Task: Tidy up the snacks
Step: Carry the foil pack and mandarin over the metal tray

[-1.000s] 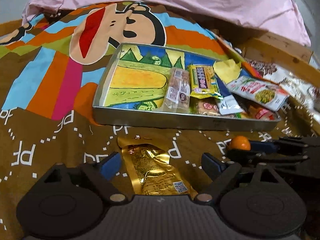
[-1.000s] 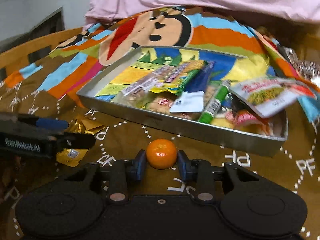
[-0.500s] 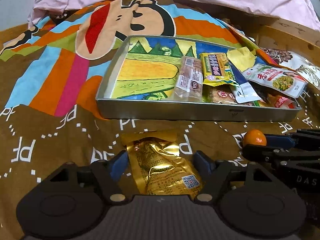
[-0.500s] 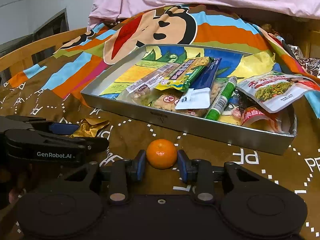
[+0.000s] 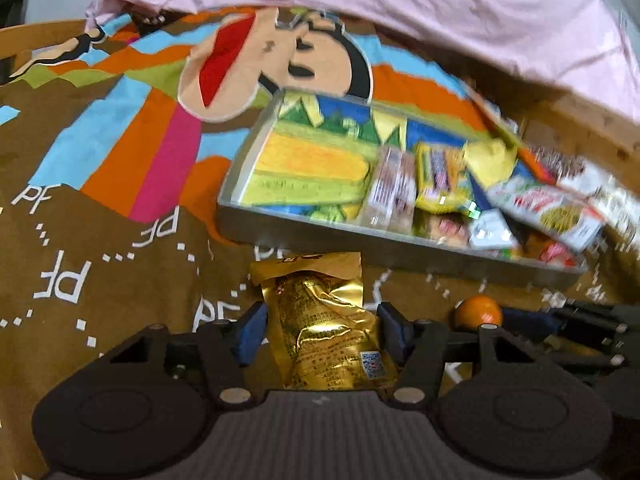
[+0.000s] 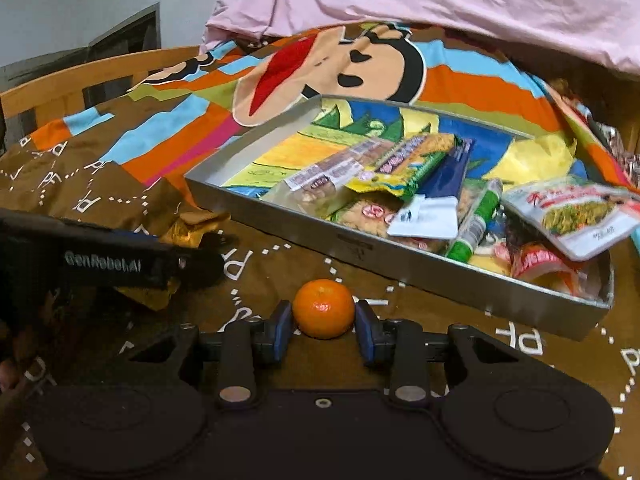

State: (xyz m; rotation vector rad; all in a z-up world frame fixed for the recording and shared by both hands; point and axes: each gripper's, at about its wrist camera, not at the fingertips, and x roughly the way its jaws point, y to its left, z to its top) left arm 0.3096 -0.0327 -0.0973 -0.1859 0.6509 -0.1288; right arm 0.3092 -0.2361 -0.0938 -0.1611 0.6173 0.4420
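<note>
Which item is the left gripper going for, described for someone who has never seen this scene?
Find the metal tray of snacks on the cartoon bedspread. Just in front of its near wall lies a crinkled gold foil packet, between the left gripper's closing jaws. It is the only gold wrapper; its neighbour is a small orange.

1. The left hand-held gripper [image 5: 322, 330] points forward and downward; its jaws have just been closing, and the blue pads [image 5: 251, 330] now flank a gold packet [image 5: 324, 332], touching or nearly touching its edges.
2. The right hand-held gripper [image 6: 323, 326] points downward at a similar angle, its blue pads [image 6: 282, 326] pressed on both sides of a small orange [image 6: 323, 309].
3. Both grippers sit side by side, close together.
</note>
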